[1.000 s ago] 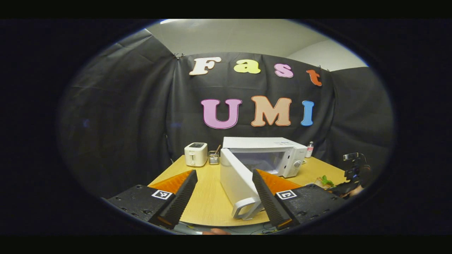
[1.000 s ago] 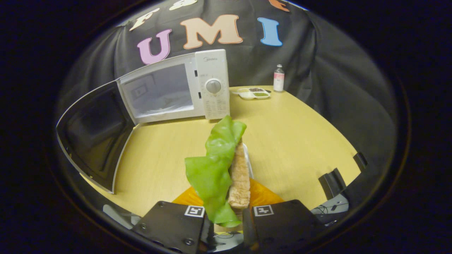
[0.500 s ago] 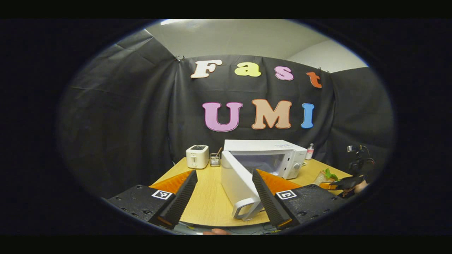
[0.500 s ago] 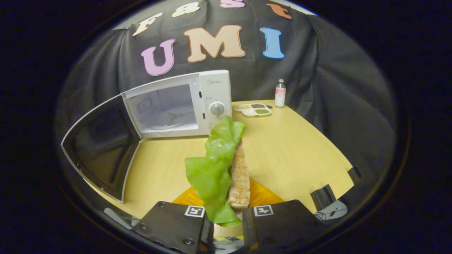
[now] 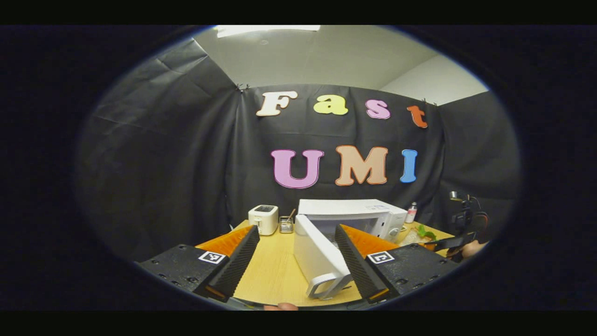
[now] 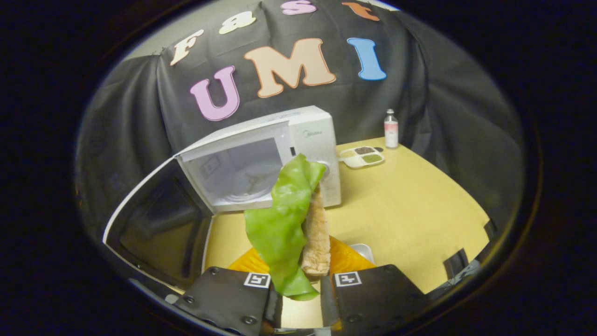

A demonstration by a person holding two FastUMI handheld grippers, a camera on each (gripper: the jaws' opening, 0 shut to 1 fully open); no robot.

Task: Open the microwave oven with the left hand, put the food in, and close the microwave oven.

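Green lettuce and bread make the sandwich [image 6: 298,224], pinched between both fingers of the right gripper [image 6: 301,291], up in the air before the microwave [image 6: 261,158]. Its door [image 5: 319,254] hangs open. The left gripper [image 5: 296,261] is spread wide, holding nothing.

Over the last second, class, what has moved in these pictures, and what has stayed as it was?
The right gripper has lifted the sandwich higher and carried it toward the open microwave, whose opening now sits right behind the food. The left gripper has drawn back slightly, open. Unchanged: the grip on the sandwich, the door swung open, and the toaster and bottle in place.
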